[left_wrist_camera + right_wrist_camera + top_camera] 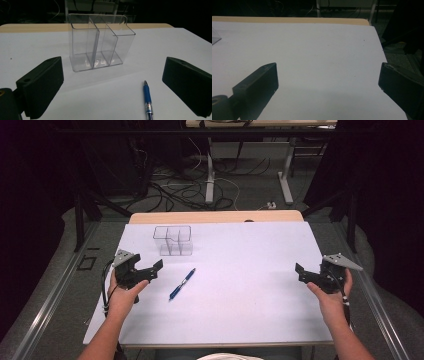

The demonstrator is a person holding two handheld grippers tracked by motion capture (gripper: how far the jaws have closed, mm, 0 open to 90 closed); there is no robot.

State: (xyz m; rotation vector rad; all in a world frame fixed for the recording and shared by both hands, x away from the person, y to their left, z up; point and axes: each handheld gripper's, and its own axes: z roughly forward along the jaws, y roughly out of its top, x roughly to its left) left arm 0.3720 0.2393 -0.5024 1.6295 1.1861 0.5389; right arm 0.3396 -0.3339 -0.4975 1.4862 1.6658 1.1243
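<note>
I'd take the light, slick pen (182, 284), lying just before the clear organizer (173, 240), mid-barrel; both my grippers gape wide, empty.

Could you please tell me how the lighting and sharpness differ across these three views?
High view: white table evenly lit, surroundings dark, mild softness. Left gripper view: clear organizer sharp with faint edge glare, pen in focus. Right gripper view: dimmer, grainy; the tongs cast a soft shadow below.
</note>
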